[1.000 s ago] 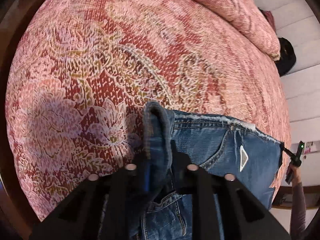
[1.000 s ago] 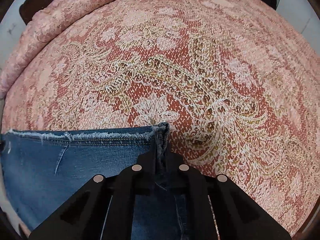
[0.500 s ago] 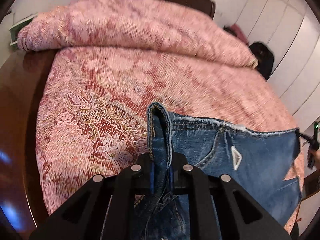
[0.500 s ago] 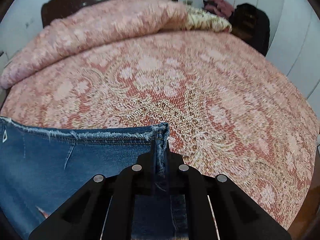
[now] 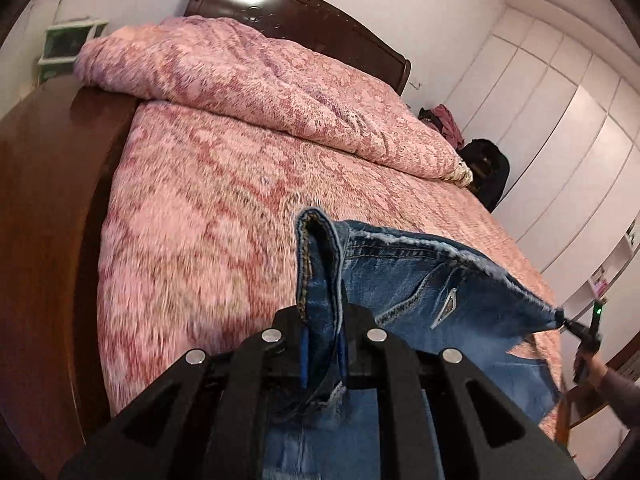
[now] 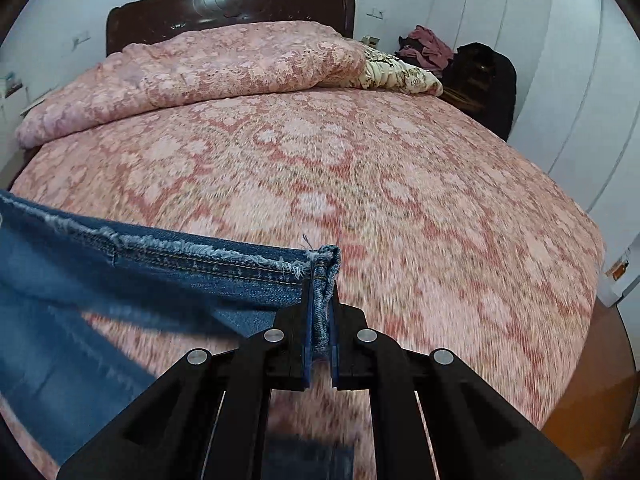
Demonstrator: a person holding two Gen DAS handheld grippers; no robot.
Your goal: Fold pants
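Both of my tools have denim in them. Left hand-held gripper (image 5: 322,334) is clenched on a bunched corner of the jeans (image 5: 420,280), the waistband fold standing up out of the pads in a narrow loop with yellow stitching down its inner edge. Right hand-held gripper (image 6: 320,344) pinches the other waistband corner, a frayed tuft poking above its pads.

From the left wrist view I see the frayed waistband (image 5: 432,246) run taut to the far right, where the right hand-held gripper (image 5: 576,326) shows small, a green light glowing on it and a sleeved arm behind it. A front pocket with a small triangular badge (image 5: 446,307) faces me. From the right wrist view the same waistband stretches off to the left edge, with the legs hanging down below it; bedspread shows under the band, so the jeans hang lifted above the bed (image 6: 400,184) rather than lying on it.

The bed carries a pink and red floral bedspread, blurred near the grippers. A rolled quilt (image 6: 200,68) lies across its head end before a dark wooden headboard (image 6: 228,0). Beside the bed's far right corner sit a black bag (image 6: 480,76) and pink clothes (image 6: 426,46), with white wardrobe doors (image 5: 560,128) along the wall.
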